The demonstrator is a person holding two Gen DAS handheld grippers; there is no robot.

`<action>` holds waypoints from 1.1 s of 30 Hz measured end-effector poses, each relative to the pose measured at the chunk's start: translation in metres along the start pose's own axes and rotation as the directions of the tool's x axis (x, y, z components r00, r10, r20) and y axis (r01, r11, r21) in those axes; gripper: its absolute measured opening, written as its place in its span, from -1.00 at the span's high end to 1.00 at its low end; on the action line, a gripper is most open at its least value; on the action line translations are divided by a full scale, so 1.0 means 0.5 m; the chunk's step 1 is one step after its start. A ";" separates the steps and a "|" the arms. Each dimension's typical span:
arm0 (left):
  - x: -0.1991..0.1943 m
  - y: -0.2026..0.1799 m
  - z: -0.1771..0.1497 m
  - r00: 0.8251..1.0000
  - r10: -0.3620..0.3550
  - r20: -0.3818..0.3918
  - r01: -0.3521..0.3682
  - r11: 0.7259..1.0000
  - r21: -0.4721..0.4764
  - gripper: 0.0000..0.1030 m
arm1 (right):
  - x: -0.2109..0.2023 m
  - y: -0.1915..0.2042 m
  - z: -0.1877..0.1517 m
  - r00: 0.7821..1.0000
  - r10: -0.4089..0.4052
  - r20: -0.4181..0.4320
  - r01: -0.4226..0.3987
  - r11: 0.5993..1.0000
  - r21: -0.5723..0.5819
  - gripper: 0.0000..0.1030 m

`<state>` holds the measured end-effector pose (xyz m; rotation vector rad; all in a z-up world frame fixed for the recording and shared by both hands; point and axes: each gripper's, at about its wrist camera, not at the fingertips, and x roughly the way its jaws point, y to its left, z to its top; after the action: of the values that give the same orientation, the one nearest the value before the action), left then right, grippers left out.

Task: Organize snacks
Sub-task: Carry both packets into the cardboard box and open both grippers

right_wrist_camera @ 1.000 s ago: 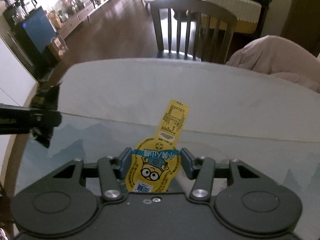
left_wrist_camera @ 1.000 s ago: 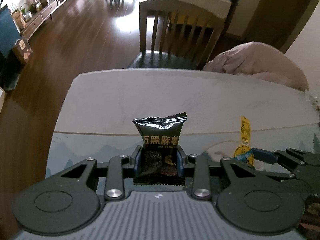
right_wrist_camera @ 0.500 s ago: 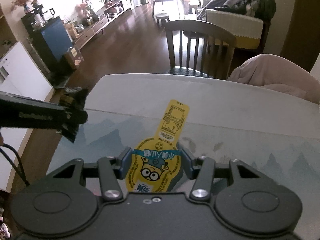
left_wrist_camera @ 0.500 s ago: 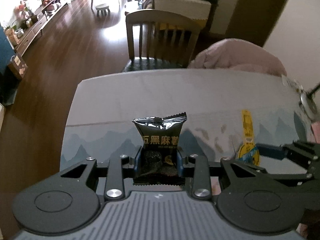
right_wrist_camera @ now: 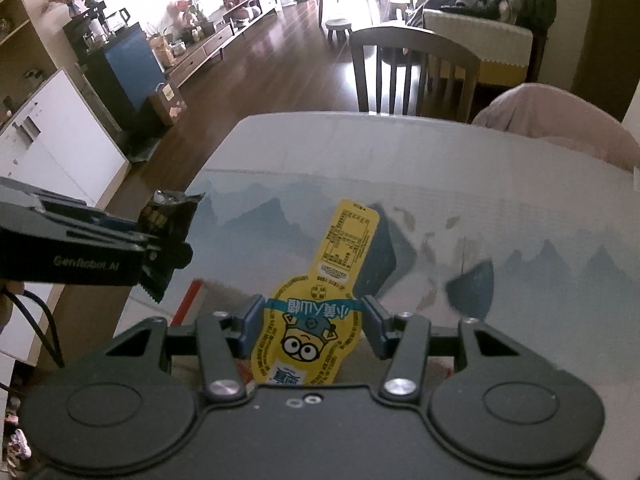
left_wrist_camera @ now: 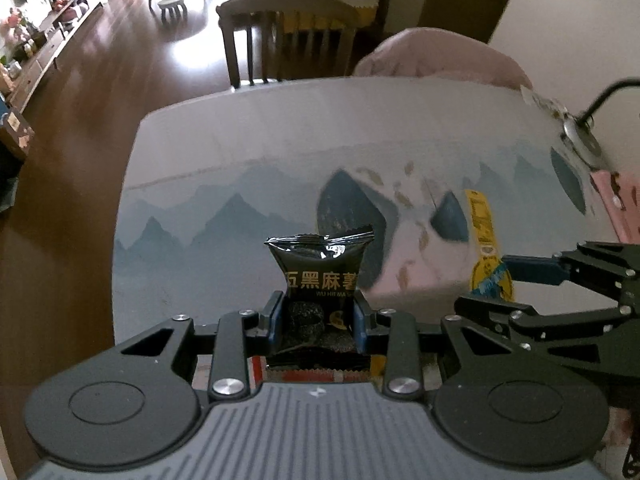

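black packet (left_wrist_camera: 320,276) reads "黑麻薯"; left tool (right_wrist_camera: 86,263) reads "genrobot.ai".

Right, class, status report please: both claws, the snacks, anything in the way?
Left claw shut on black snack packet. Right claw shut on yellow snack pouch. Both above the table. Nothing in the way.

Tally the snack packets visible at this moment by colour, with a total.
Black snack packet, held in the left gripper: 1
Yellow snack packet, held in the right gripper: 1
Total: 2
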<state>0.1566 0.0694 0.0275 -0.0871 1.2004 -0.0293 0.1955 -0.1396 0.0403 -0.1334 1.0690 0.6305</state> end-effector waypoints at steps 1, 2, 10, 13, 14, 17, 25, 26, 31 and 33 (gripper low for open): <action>-0.003 -0.001 -0.014 1.000 -0.006 -0.002 0.006 1.000 0.001 0.36 | -0.001 0.002 -0.010 1.000 0.003 -0.005 -0.003 1.000 -0.001 0.02; -0.003 -0.004 -0.028 1.000 -0.009 -0.008 0.009 1.000 0.003 0.36 | -0.003 0.006 -0.018 1.000 0.003 -0.010 -0.003 1.000 -0.002 0.02; 0.039 -0.031 -0.117 0.998 -0.017 -0.060 0.018 1.000 0.020 0.36 | 0.026 0.008 -0.093 0.998 -0.001 -0.066 0.002 1.000 0.012 0.01; 0.067 -0.041 -0.143 0.997 -0.013 -0.081 0.015 1.000 0.027 0.36 | 0.033 0.012 -0.145 0.996 -0.011 -0.084 0.012 1.000 0.011 0.02; 0.080 -0.044 -0.148 0.996 -0.014 -0.093 0.016 0.999 0.028 0.36 | 0.039 0.011 -0.155 0.995 -0.009 -0.094 0.011 1.000 0.013 0.01; 0.110 -0.052 -0.155 0.993 -0.009 -0.115 0.013 0.999 0.034 0.36 | 0.064 0.002 -0.172 0.992 -0.022 -0.122 0.024 1.000 0.015 0.02; 0.201 -0.057 -0.147 0.979 0.007 -0.205 -0.006 1.000 0.009 0.36 | 0.128 -0.021 -0.182 0.982 -0.018 -0.189 0.024 0.999 0.031 0.02; 0.209 -0.059 -0.146 0.977 0.010 -0.213 -0.008 1.000 0.011 0.36 | 0.134 -0.023 -0.181 0.980 -0.014 -0.196 0.020 0.999 0.033 0.02; 0.245 -0.063 -0.142 0.968 0.027 -0.250 -0.024 1.000 0.015 0.36 | 0.161 -0.031 -0.180 0.975 -0.012 -0.223 0.020 0.999 0.035 0.02; 0.254 -0.059 -0.141 0.963 0.019 -0.271 -0.020 1.000 -0.001 0.36 | 0.166 -0.032 -0.182 0.973 -0.016 -0.230 0.025 0.999 0.038 0.01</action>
<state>0.1374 0.0277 -0.1135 -0.0759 1.4750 -0.0217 0.1605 -0.1541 -0.0781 -0.1852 1.3021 0.5839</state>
